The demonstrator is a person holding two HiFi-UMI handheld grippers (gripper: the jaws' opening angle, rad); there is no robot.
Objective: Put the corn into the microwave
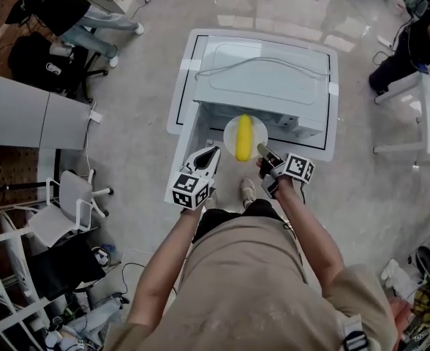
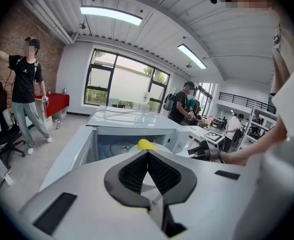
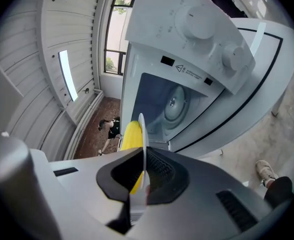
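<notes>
A yellow corn cob [image 1: 243, 139] lies on a small white plate [image 1: 229, 132], held just in front of the open cavity of the white microwave [image 1: 262, 75]. My right gripper [image 1: 261, 149] is shut on the plate's near right rim. In the right gripper view the plate [image 3: 142, 131] stands edge-on between the jaws of that gripper [image 3: 143, 156], with the corn [image 3: 130, 134] to its left and the microwave's glass turntable [image 3: 174, 104] beyond. My left gripper [image 1: 213, 152] hangs at the plate's left side, shut and holding nothing. In its own view the left gripper [image 2: 148, 153] sits just below the corn [image 2: 146, 144].
The microwave stands on a white table [image 1: 332, 134] with a black border line, and its door [image 2: 69, 151] hangs open to the left. People sit at the back left [image 1: 61, 9] and right [image 1: 420, 42]. White desks [image 1: 25, 112] and a chair [image 1: 72, 196] stand to the left.
</notes>
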